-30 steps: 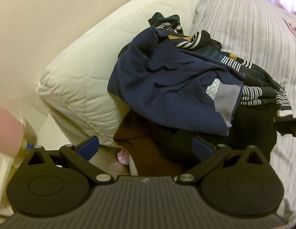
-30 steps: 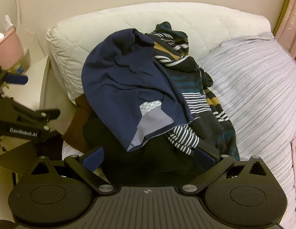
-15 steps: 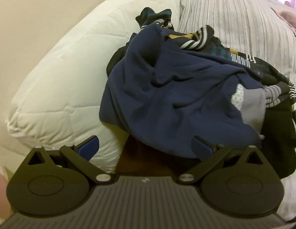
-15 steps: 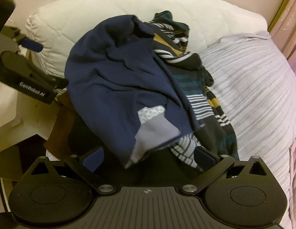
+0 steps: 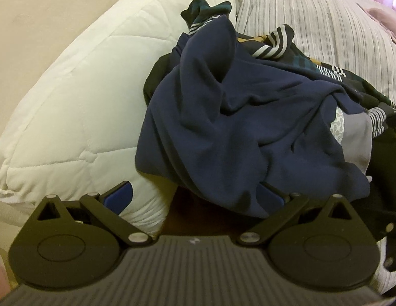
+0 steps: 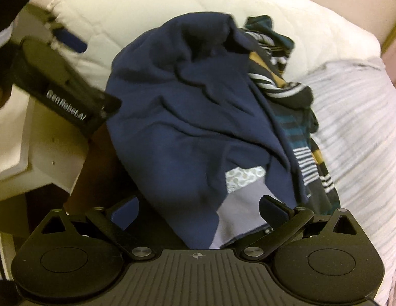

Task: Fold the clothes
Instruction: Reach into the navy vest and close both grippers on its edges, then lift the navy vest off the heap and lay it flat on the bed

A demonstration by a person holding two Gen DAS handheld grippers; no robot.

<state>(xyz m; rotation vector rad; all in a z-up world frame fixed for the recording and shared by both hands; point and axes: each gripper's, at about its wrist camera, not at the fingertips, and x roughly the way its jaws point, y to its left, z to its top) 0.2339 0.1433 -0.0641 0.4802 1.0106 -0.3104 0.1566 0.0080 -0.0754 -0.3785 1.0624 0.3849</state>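
Bedroom — bed (image 5: 325,33), quilted pillow (image 5: 83,97), clothes pile (image 6: 187,117).

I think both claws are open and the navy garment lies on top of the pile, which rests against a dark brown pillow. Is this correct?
Not quite: the pillow is white and quilted, not dark brown, as the left wrist view shows. The rest holds: the left claw and right claw are open, and the navy garment lies on top of the pile.

Left gripper (image 5: 194,196): jaws spread wide, blue pads facing inward, nothing clamped between them. Right gripper (image 6: 199,210): jaws likewise spread wide, nothing clamped. In the right wrist view, the left gripper's black body sits ahead and left of the right jaws.
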